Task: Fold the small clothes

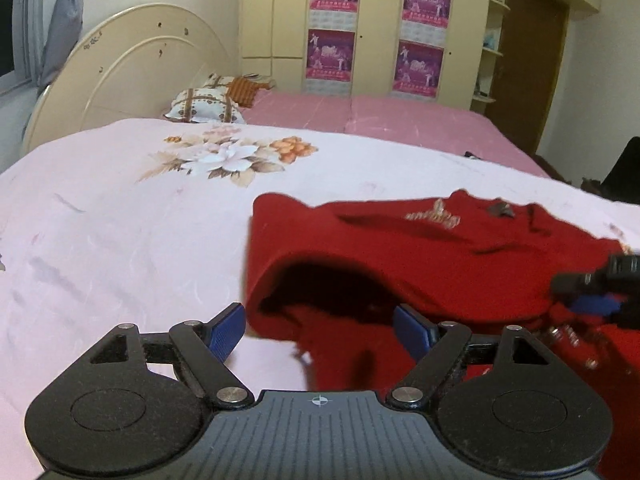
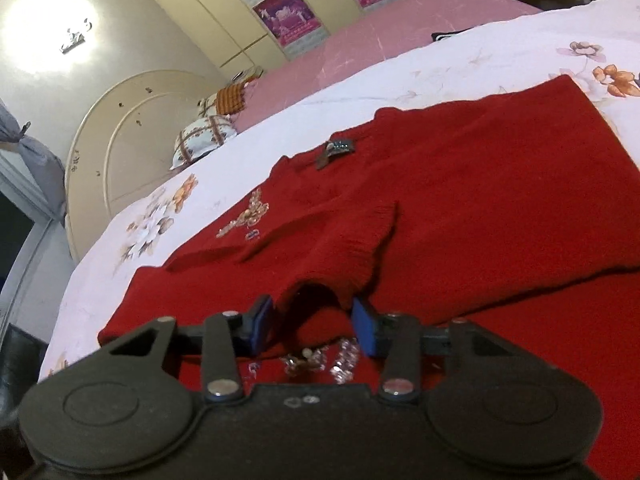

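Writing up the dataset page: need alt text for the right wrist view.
A red sweater lies spread on a floral bedspread, one ribbed cuff folded toward the camera. The right gripper is open just before that cuff, not gripping it. A cream headboard and pillows stand behind.

Two low wrist views across the bed [image 1: 100,240]

Each looks forward past its own jaws, close over the red sweater [image 1: 440,264] ahead; both share sweater, headboard [image 2: 132,136] and wardrobe [image 1: 380,28] beyond.

Warm dim indoor light, glaring wall lamp [image 2: 74,40], soft motion blur, strong fisheye bending at edges.
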Available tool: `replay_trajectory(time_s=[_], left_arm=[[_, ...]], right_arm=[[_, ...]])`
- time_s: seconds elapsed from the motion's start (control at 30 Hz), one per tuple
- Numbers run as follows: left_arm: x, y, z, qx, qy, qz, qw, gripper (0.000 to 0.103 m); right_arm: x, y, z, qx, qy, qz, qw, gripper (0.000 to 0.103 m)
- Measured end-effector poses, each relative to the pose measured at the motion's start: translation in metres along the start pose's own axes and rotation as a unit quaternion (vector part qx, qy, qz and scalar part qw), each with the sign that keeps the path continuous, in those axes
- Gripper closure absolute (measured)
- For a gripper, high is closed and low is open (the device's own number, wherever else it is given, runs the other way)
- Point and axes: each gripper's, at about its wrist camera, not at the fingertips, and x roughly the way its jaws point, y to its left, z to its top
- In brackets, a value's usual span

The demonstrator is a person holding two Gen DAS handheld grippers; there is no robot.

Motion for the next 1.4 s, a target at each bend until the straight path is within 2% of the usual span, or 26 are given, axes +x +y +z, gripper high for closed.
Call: replay_trajectory(time_s=[0.07, 0.13, 0.23, 0.37, 0.47, 0.7, 0.77, 0.83, 0.87, 0.9, 0.93, 1.07, 1.2, 1.3, 1.4], left_arm=[[0.006, -0.002, -0.004, 0.006, 0.003, 0.006, 1.0, 0.023], [0.016, -0.005, -0.004, 0.006, 0.006, 0.022, 0.9997, 0.023], [0.027, 0.001, -0.004, -0.017, 0.001, 0.051, 0.9985, 0.023], [0.043, 0.016, -0.004, -0.057, 0.007, 0.079, 0.9952, 0.023], [0.051, 0.027, -0.007, -0.096, 0.01, 0.088, 0.9914, 0.023], [0.049, 0.01, -0.01, -0.074, 0.004, 0.078, 0.9942, 0.023], [0.052, 0.003, -0.012, -0.047, 0.01, 0.089, 0.9949, 0.023], [0.05, 0.005, -0.012, -0.051, 0.013, 0.088, 0.9948, 0.023], [0.047, 0.006, -0.01, -0.05, 0.017, 0.085, 0.995, 0.023], [0.043, 0.007, -0.01, -0.043, 0.019, 0.081, 0.9956, 0.023], [0.037, 0.008, -0.009, -0.037, 0.019, 0.078, 0.9961, 0.023], [0.009, 0.016, -0.007, -0.05, -0.001, 0.056, 0.9971, 0.023], [0.003, 0.006, 0.012, -0.065, -0.029, 0.032, 0.997, 0.023], [0.019, -0.014, 0.025, -0.055, -0.035, 0.007, 0.9979, 0.023], [0.049, -0.035, 0.034, -0.038, -0.008, -0.007, 0.9992, 0.023]], right_arm=[[0.001, 0.001, 0.003, 0.016, -0.016, -0.003, 1.0, 0.069], [0.005, 0.006, 0.006, 0.004, -0.02, -0.02, 1.0, 0.091], [0.003, 0.011, 0.007, -0.028, -0.024, -0.04, 0.998, 0.094], [-0.034, 0.015, 0.014, -0.079, -0.101, -0.063, 0.99, 0.094], [-0.052, 0.002, 0.023, -0.1, -0.125, -0.09, 0.983, 0.094], [-0.051, -0.055, 0.023, -0.08, -0.116, -0.167, 0.976, 0.094], [-0.043, -0.062, 0.017, -0.084, -0.099, -0.178, 0.976, 0.094], [-0.03, -0.062, 0.012, -0.108, -0.073, -0.186, 0.974, 0.093], [-0.033, -0.06, 0.013, -0.113, -0.079, -0.192, 0.972, 0.091], [-0.037, -0.059, 0.014, -0.113, -0.087, -0.2, 0.969, 0.08], [-0.043, -0.06, 0.015, -0.11, -0.097, -0.208, 0.967, 0.074], [-0.065, -0.07, 0.022, -0.099, -0.127, -0.218, 0.963, 0.073], [-0.07, -0.064, 0.036, -0.103, -0.15, -0.193, 0.964, 0.073], [-0.052, -0.05, 0.04, -0.123, -0.123, -0.167, 0.97, 0.073], [-0.027, -0.039, 0.042, -0.14, -0.09, -0.151, 0.974, 0.075]])
